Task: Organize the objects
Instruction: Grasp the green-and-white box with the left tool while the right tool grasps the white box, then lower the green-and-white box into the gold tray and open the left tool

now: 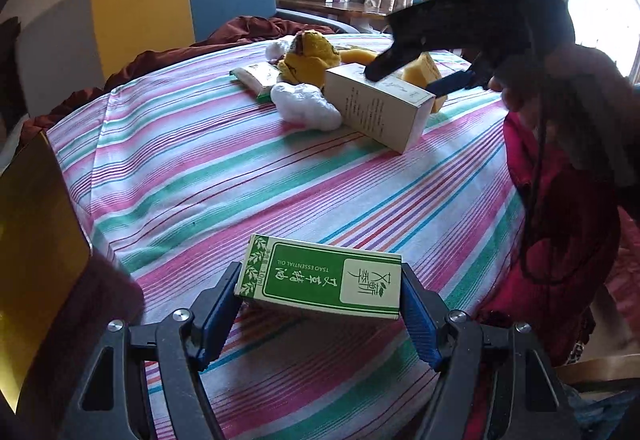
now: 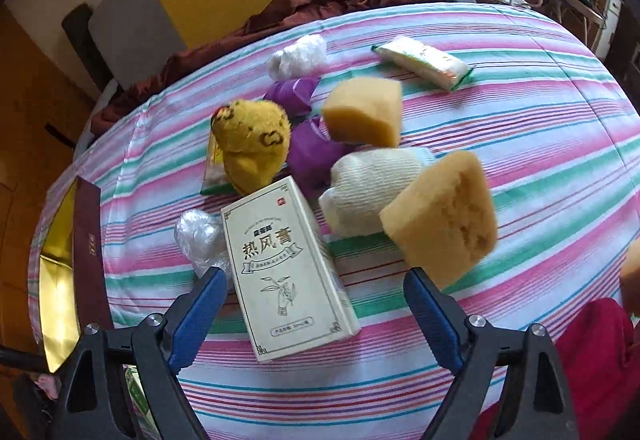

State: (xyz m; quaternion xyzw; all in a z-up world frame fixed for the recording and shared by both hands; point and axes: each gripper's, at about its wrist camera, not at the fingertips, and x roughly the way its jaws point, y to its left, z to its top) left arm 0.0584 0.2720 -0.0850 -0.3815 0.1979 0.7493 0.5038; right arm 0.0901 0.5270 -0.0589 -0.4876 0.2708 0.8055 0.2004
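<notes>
My left gripper (image 1: 320, 292) is shut on a green and white essential-oil box (image 1: 322, 280), holding it by its two short ends above the striped cloth. My right gripper (image 2: 314, 292) is open, its jaws on either side of a cream ointment box (image 2: 286, 268) lying flat on the cloth. In the left wrist view the right gripper (image 1: 412, 78) hovers over that cream box (image 1: 378, 106). Beyond lie a yellow plush toy (image 2: 252, 144), two yellow sponges (image 2: 442, 218) (image 2: 366, 112), a rolled white cloth (image 2: 372, 188) and a purple bag (image 2: 308, 148).
A gold-lined box (image 2: 58, 284) stands open at the table's left edge. A crumpled plastic wrap (image 2: 200, 236) lies left of the cream box. A green-edged packet (image 2: 426, 60) and white wrap (image 2: 298, 56) lie farther back. A colour-block chair (image 1: 176, 4) stands behind the table (image 1: 240, 176).
</notes>
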